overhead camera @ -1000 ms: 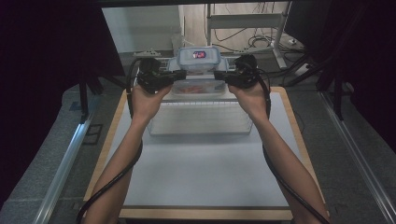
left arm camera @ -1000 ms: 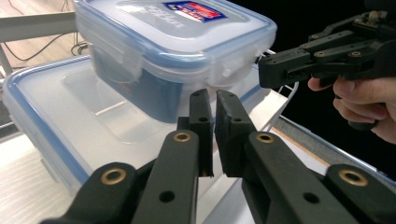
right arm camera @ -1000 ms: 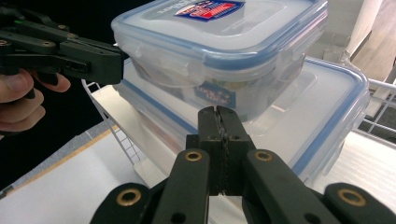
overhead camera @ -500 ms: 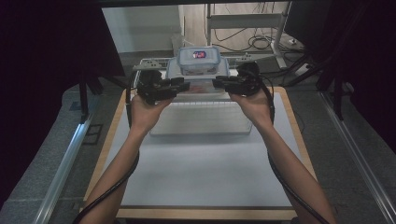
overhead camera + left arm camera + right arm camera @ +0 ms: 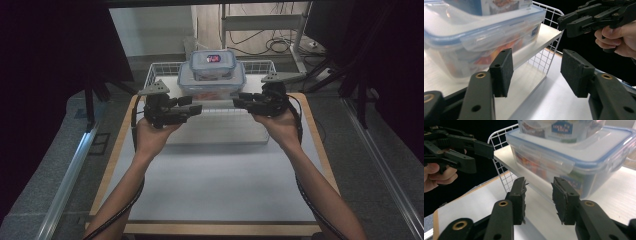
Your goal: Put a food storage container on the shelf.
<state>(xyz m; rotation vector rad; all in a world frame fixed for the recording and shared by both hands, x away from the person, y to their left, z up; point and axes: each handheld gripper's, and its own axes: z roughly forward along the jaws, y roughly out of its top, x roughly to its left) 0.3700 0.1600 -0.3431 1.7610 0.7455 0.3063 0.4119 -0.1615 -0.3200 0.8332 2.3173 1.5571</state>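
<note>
White table board (image 5: 215,180) carries a wire rack (image 5: 159,70) whose shelf bears a large clear container (image 5: 212,83) with a smaller container (image 5: 213,62) stacked on top. Left gripper (image 5: 192,108) and right gripper (image 5: 241,102) hover just in front, jaws apart and just opening, nothing between them

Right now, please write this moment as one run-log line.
left gripper: open, empty | right gripper: open, empty | containers: stacked, on wire rack
</note>
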